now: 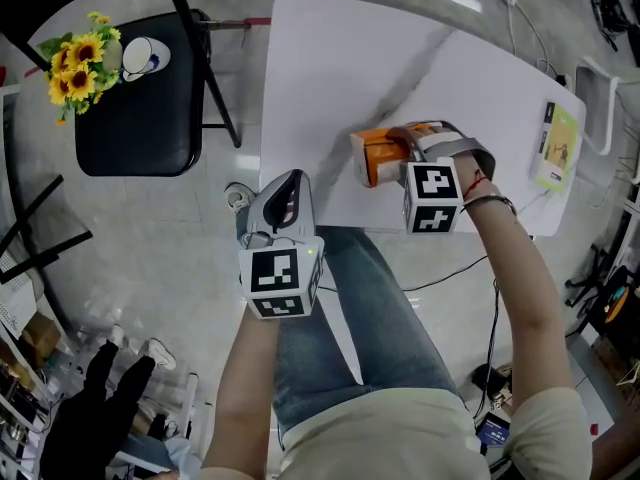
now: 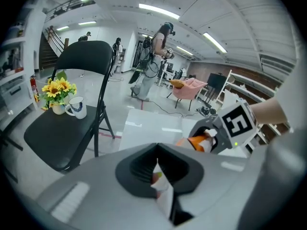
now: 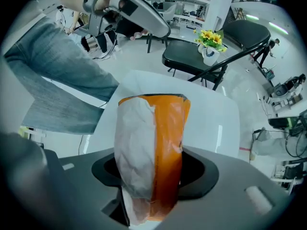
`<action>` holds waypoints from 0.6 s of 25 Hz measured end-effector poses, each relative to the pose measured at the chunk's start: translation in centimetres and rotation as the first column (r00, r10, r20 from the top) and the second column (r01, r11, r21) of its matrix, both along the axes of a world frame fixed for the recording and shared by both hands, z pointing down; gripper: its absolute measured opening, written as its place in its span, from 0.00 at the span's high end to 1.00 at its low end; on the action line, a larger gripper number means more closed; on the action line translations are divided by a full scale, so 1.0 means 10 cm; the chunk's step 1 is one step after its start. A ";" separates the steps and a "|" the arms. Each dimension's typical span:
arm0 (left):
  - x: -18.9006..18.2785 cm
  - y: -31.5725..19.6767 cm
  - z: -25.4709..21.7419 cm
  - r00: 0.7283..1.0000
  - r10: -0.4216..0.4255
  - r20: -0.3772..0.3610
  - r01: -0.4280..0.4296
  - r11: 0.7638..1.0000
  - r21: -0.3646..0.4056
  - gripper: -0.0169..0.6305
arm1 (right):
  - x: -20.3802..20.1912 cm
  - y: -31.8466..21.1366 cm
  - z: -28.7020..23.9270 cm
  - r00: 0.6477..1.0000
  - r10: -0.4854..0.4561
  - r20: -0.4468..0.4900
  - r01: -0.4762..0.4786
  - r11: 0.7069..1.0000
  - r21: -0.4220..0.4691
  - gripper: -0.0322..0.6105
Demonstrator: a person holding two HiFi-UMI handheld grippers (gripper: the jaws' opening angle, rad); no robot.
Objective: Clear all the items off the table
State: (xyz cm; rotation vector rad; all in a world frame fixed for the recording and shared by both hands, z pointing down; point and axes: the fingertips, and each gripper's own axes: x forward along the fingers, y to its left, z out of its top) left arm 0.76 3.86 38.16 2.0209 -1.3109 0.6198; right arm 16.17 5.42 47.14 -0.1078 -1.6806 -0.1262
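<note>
**Bag held over near table edge; both grippers loaded**

Room first. The white table (image 1: 400,68) is nearly bare. Only a green-yellow leaflet (image 1: 558,146) lies on it, right at the right-hand edge. A black folding chair (image 1: 135,118) stands off the table's left side w/ a strip of floor btw them. A white rack (image 1: 600,93) sits just past the right edge, and cables run on the floor far & right.

The R gripper (image 1: 405,148) points down over the table's near part, close to the near edge. Its jaws stand part-way apart, clamped on an orange-and-white bag (image 1: 375,156). In the right gripper view the bag (image 3: 156,138) fills the gap, w/ pads on both its sides. Can't tell if its lower end touches the top.

The L gripper (image 1: 288,193) is off the table, just past the near-left corner, above the floor & the person's jeans leg (image 1: 370,308). Its jaws are closed tight on a thin white packet (image 2: 162,190) w/ red & green marks. Can't tell what kind.

Containers. On the chair seat a white mug (image 1: 145,56) stands just beside sunflowers (image 1: 78,68) in a small pot. The mug's inside is too small to read. The bag's contents are hidden.
</note>
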 end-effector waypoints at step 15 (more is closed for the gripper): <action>-0.96 0.10 0.07 0.997 -0.082 0.002 0.082 0.997 -0.008 0.96 | -1.06 -0.10 -0.15 0.997 -0.083 0.002 0.083 0.997 0.001 0.51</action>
